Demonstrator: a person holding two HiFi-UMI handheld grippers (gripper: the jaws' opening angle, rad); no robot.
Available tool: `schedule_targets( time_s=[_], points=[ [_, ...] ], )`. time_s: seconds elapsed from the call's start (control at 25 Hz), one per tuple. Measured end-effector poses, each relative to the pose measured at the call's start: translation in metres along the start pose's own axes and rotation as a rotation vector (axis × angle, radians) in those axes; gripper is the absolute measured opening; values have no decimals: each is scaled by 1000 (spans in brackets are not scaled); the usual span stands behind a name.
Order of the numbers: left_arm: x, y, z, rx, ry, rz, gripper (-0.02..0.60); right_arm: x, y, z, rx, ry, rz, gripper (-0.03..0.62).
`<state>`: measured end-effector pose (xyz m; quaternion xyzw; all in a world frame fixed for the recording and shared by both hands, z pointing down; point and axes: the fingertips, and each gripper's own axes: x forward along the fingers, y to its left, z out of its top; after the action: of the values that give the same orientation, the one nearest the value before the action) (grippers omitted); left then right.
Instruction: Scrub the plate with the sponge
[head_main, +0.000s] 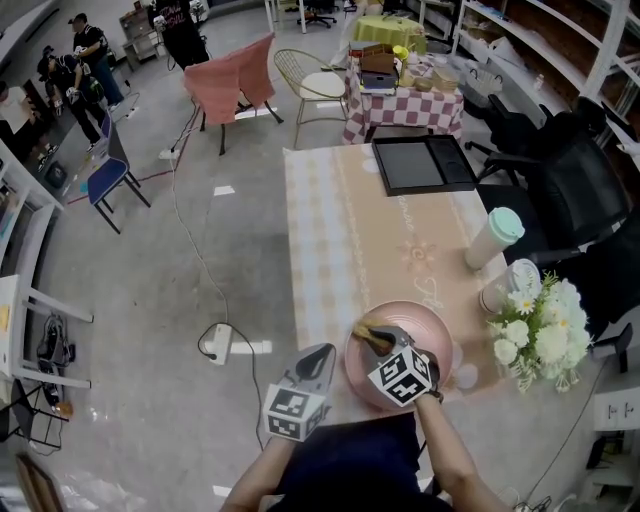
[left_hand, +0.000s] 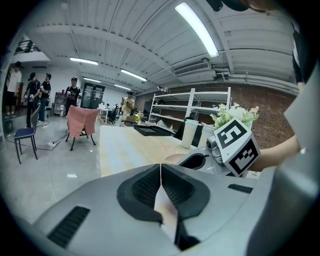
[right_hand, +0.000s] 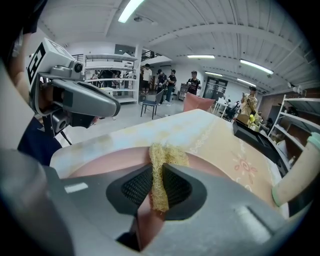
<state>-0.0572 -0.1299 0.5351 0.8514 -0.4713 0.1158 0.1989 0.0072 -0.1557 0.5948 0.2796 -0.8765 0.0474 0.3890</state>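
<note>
head view: the pink plate (head_main: 428, 322) sits at the near end of the table (head_main: 340, 230). the right gripper (head_main: 374, 339) is over the plate's left part, with the yellow sponge (head_main: 365, 332) sticking out of its tip. the left gripper (head_main: 320, 356) hangs just off the plate's left rim, so the right one looks nearer for scrubbing.

left gripper view: the left gripper's (left_hand: 160, 171) jaws are pressed together with nothing between them. the plate (left_hand: 172, 158) shows only as a sliver ahead and to the right.

right gripper view: the right gripper's (right_hand: 156, 171) jaws are clamped on the sponge (right_hand: 163, 156), whose long axis runs along them. the plate (right_hand: 100, 165) lies right under and ahead. only this view shows the grip, but i cannot tell whether the sponge touches the plate.
</note>
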Motion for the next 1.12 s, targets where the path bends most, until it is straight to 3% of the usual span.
schedule_targets(
  time_s=[0.44,1.12],
  points=[
    [-5,-5,5,0,-16,10,12,-4,18,-2,-82,21,55,58],
    [-1,-13,-7,-12,1,-21,12,-11,41,-9,-85,19,120,58]
  ],
)
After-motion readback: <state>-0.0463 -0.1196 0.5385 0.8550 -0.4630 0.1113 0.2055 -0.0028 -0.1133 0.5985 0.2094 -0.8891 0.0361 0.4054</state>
